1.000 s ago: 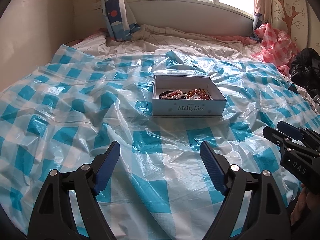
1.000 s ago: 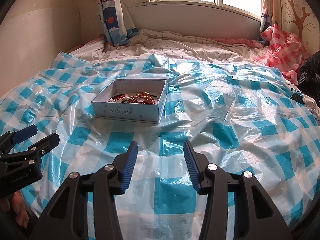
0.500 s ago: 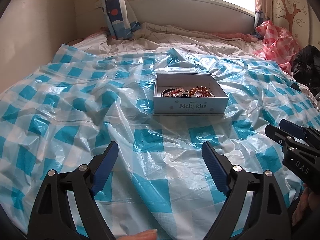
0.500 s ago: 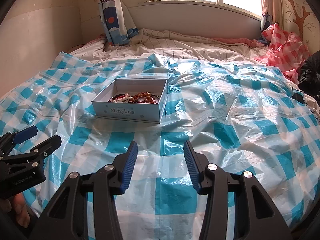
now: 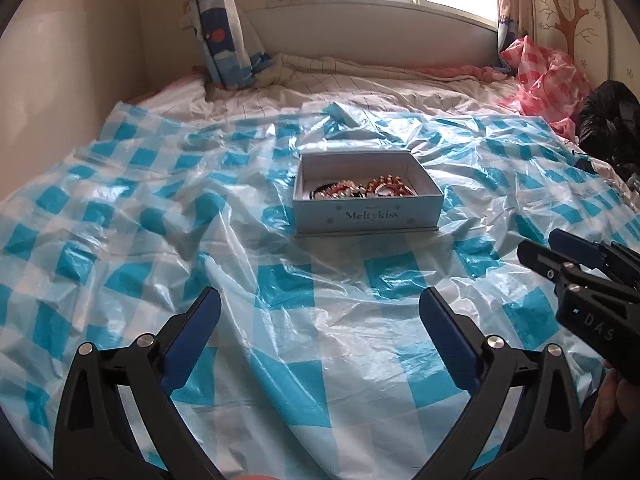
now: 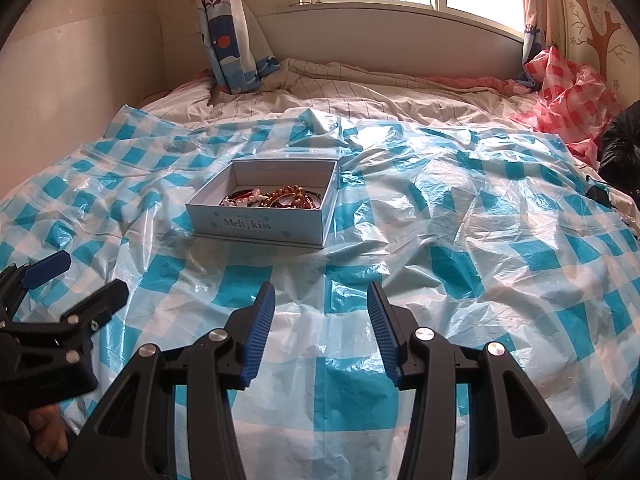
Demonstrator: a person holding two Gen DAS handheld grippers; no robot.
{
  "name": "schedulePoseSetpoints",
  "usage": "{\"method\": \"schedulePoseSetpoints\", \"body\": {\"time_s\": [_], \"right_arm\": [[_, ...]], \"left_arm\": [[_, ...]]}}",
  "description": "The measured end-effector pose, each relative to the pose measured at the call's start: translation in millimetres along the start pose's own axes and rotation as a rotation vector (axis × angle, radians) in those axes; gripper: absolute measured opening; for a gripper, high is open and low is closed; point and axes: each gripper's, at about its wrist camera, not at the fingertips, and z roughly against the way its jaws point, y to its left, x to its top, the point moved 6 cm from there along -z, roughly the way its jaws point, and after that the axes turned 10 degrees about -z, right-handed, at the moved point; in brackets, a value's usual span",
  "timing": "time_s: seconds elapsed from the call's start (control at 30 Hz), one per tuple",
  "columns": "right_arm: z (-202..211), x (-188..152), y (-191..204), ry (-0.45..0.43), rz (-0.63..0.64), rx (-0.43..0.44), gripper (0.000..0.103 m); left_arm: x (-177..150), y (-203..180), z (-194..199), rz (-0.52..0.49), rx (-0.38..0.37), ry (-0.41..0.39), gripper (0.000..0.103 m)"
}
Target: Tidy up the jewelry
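The left gripper [image 5: 320,328] has just spread wider, empty, short of the jewelry box [image 5: 367,216]; the right gripper [image 6: 320,320] hangs half-spread, empty.

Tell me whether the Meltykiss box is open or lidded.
Open. The Meltykiss box has no lid on; its inner walls show, and beaded bracelets lie inside.

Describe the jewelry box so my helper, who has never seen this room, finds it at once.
Below the window, a blue-and-white checked plastic sheet covers the bed. Near its middle sits a pale blue open box printed "Meltykiss", holding beaded bracelets; it is the only box there.
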Motion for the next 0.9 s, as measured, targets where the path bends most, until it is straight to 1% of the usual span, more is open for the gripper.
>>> {"method": "schedulePoseSetpoints", "body": {"time_s": [0.07,0.1,0.13,0.17,0.3,0.4,0.53,0.7,0.9], "right_arm": [[2,1,-1,-0.011,-0.008,0.009,0.048],[5,2,-1,-0.022,-0.015,0.016,0.05],[6,3,-2,-0.03,-0.018,0.021,0.056],[8,4,-2,-0.04,-0.02,0.026,0.058],[12,6,-3,-0.059,-0.016,0.04,0.058],[14,7,-5,-0.065,-0.023,0.049,0.06],[19,9,-8,-0.08,-0.044,0.071,0.067],[22,10,-10,-0.091,-0.055,0.083,0.068],[24,10,-6,-0.1,-0.032,0.081,0.071]], "left_arm": [[-4,3,-7,0.037,-0.028,0.038,0.095],[-5,5,-7,0.05,-0.035,0.042,0.095],[-4,7,-6,0.063,-0.027,0.034,0.095],[-5,9,-4,0.07,-0.016,0.024,0.095],[-5,15,5,0.085,0.023,-0.017,0.095],[-4,15,8,0.085,0.04,-0.02,0.095],[-6,15,8,0.094,0.041,-0.012,0.095],[-8,15,13,0.107,0.039,-0.011,0.095],[-9,12,11,0.096,0.042,0.001,0.095]]}}
